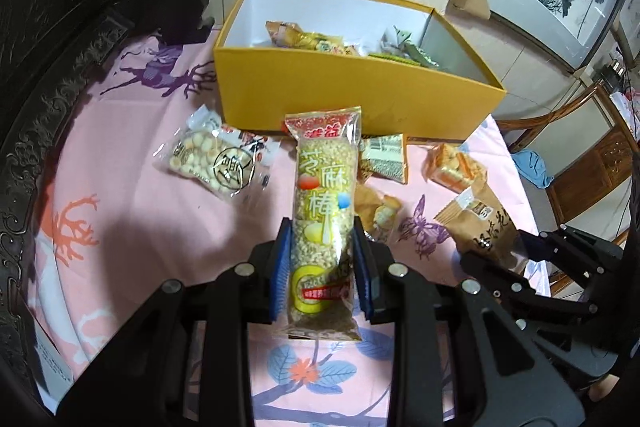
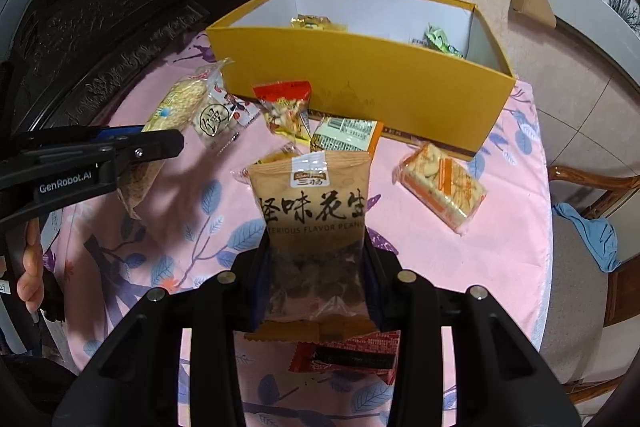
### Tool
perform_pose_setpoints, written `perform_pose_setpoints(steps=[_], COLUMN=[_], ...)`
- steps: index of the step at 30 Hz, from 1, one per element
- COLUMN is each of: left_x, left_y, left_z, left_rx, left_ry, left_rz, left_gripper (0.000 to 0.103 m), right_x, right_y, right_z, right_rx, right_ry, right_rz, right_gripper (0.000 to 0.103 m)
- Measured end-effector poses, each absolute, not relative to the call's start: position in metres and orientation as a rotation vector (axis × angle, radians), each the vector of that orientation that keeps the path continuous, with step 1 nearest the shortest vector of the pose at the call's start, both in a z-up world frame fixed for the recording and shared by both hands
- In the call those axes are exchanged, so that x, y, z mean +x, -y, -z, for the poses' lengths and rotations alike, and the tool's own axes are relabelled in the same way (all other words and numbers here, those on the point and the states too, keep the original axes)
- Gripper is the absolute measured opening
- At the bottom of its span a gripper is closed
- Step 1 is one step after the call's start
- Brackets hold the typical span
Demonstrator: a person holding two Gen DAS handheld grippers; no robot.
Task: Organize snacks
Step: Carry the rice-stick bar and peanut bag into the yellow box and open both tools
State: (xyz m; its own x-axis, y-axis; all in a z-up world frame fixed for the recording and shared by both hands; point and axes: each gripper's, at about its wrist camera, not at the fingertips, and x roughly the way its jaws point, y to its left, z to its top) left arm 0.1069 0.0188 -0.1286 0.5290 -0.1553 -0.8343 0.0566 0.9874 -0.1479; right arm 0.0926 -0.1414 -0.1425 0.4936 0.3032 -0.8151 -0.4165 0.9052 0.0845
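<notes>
Nearest the left wrist camera, the left gripper [image 1: 322, 267] is clenched on a long clear-wrapped sesame stick packet [image 1: 325, 223], its blue pads [image 1: 280, 267] pressing the lower half from both sides while the top of the packet stands free above the pink printed tablecloth [image 1: 120, 227]. Nearest the right wrist camera, the right gripper [image 2: 316, 267] grips a tan paper-look peanut packet [image 2: 310, 203] with a clear lower window, the jaws set moderately apart and squeezing the bag at its sides; a red-and-black wrapped snack [image 2: 352, 355] lies on the cloth below it.

The step in hand looks like carrying both packets to the open yellow cardboard box [image 1: 360, 99] at the far side of the table. To do it well, I judge each packet should clear the near wall before being lowered, and the long stick is best laid flat along the box rather than dropped on end. Release only once inside the white walls.

Farther out on the cloth lie a clear bag of small round biscuits [image 1: 212, 155] and an orange cracker packet [image 2: 442, 183]; a few snacks already sit inside the box
</notes>
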Motion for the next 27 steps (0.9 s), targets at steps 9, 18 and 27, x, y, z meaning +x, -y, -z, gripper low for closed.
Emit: perform_pose_setpoints(steps=[9, 18, 27], left_x=[0.156, 0.257, 0.301], left_y=[-0.023, -0.019, -0.018], left_z=[0.086, 0.040, 0.016], left_rx=[-0.115, -0.071, -0.074], left_ry=[-0.927, -0.858, -0.785], left_rz=[0.139, 0.096, 0.068], left_gripper=[0.028, 0.028, 0.101], right_x=[0.150, 0.256, 0.290], right_y=[0.148, 0.144, 0.145], right_z=[0.103, 0.046, 0.018], right_rx=[-0.113, -0.080, -0.172], right_ry=[-0.902, -0.818, -0.709], right_rz=[-0.402, -0.353, -0.223], right_gripper=[0.039, 0.039, 0.101])
